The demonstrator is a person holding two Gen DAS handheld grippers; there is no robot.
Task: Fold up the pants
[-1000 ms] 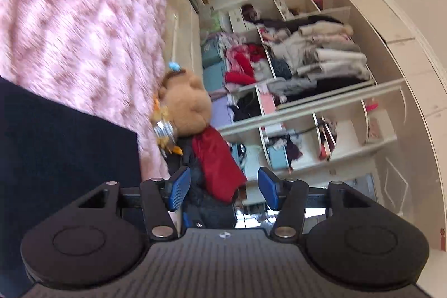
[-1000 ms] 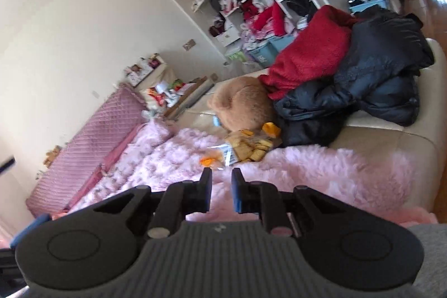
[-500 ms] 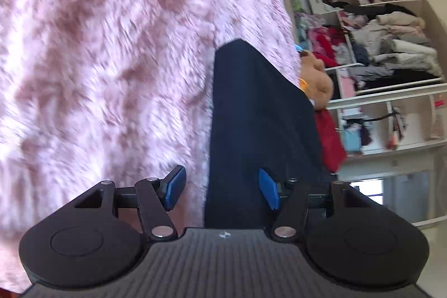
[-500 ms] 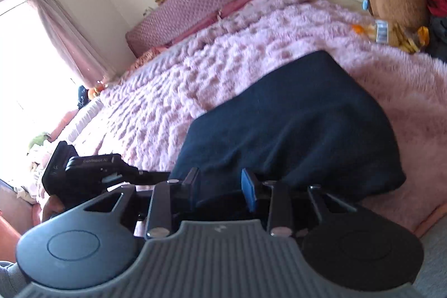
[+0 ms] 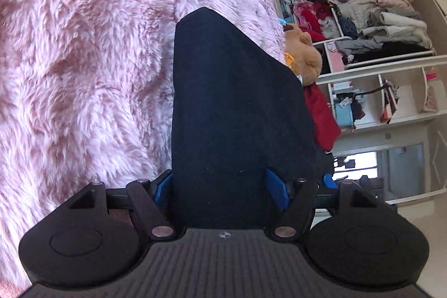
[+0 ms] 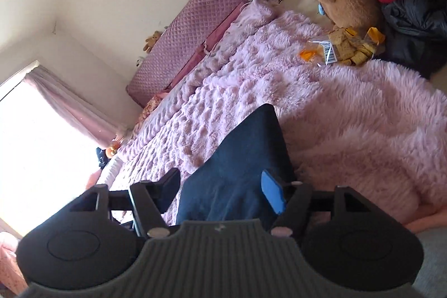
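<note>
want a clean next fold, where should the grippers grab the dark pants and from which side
Take the dark pants by the near edge, one corner per gripper, coming in from the near side. That edge already sits between the open left gripper and right gripper.

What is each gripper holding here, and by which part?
Nothing is clamped yet. Both the left gripper and right gripper stand open, straddling the near edge of the dark pants on the pink blanket.

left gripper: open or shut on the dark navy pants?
Open: left gripper has its blue pads either side of the dark navy pants, spread wide, not pinching.
</note>
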